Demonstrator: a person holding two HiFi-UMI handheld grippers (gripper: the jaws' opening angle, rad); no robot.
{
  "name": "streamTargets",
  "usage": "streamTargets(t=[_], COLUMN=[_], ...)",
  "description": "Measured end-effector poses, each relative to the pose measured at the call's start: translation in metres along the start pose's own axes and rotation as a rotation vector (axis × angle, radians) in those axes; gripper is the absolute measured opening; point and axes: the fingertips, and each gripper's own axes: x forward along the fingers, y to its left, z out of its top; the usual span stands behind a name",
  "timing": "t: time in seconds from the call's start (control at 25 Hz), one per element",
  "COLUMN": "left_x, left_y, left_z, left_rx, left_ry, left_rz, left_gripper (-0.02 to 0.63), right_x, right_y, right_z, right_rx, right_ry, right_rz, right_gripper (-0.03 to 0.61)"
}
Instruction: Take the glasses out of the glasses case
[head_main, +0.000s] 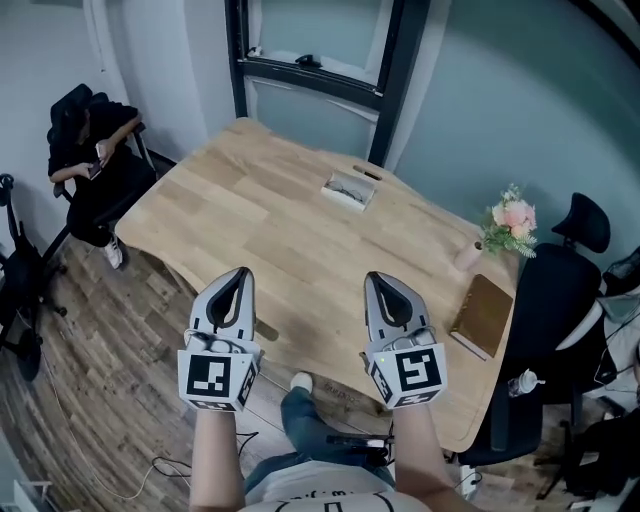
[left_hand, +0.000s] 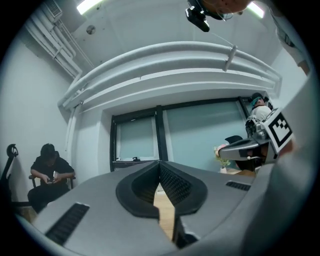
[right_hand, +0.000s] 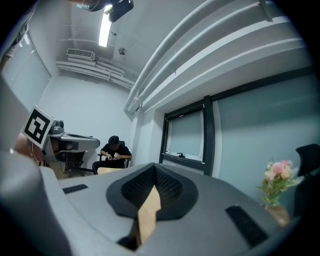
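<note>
The glasses case (head_main: 349, 190) lies open on the far part of the wooden table (head_main: 270, 230), with what looks like glasses inside it. Both grippers hover over the table's near edge, far short of the case, pointing toward it. My left gripper (head_main: 241, 271) is shut with nothing between its fingers; its closed tips (left_hand: 160, 165) fill the left gripper view. My right gripper (head_main: 378, 277) is also shut and empty, seen close up (right_hand: 155, 169) in the right gripper view. The case is hidden behind the jaws in both gripper views.
A person (head_main: 95, 150) sits in a chair beyond the table's left end. A vase of pink flowers (head_main: 510, 228) and a brown notebook (head_main: 483, 315) occupy the table's right side. A black office chair (head_main: 560, 300) stands at the right.
</note>
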Motion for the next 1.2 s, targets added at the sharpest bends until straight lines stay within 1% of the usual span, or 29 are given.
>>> streamTargets(t=[0.16,0.28,0.44,0.6,0.76,1.04,1.12,1.2], left_x=[0.071,0.121,0.170,0.204,0.233,0.287,0.301,0.314], left_y=[0.023,0.035,0.048,0.056,0.065,0.084,0.088,0.091], left_z=[-0.009,-0.016,-0.023,-0.037,-0.048,-0.072,-0.079,-0.086], left_rx=[0.002,0.019,0.026,0.016,0.028,0.017,0.007,-0.006], left_ry=[0.013,0.026,0.044,0.067,0.078,0.113,0.117,0.121], left_rz=[-0.058,-0.101,-0.135,-0.163,-0.191,-0.313,-0.343,-0.370], left_gripper=[0.015,0.015,0.015,0.015,0.015,0.015,0.015,0.015], right_x=[0.057,0.096,0.136,0.161,0.181,0.225,0.237,0.249], right_y=[-0.025,-0.044,-0.067,-0.083,-0.097,-0.105,-0.106,-0.107], right_z=[-0.005,-0.015,-0.022,-0.027,-0.035,-0.048,-0.052,-0.057], right_rx=[-0.001,0.012,0.023,0.020,0.010,-0.016,0.015,0.078], right_ry=[0.012,0.033,0.057,0.080,0.105,0.160,0.161,0.155], right_rz=[-0.044,-0.074,-0.111,-0.134,-0.164,-0.247,-0.253,-0.248], right_gripper=[0.011,0.011,0.011,0.011,0.012,0.012,0.012,0.019])
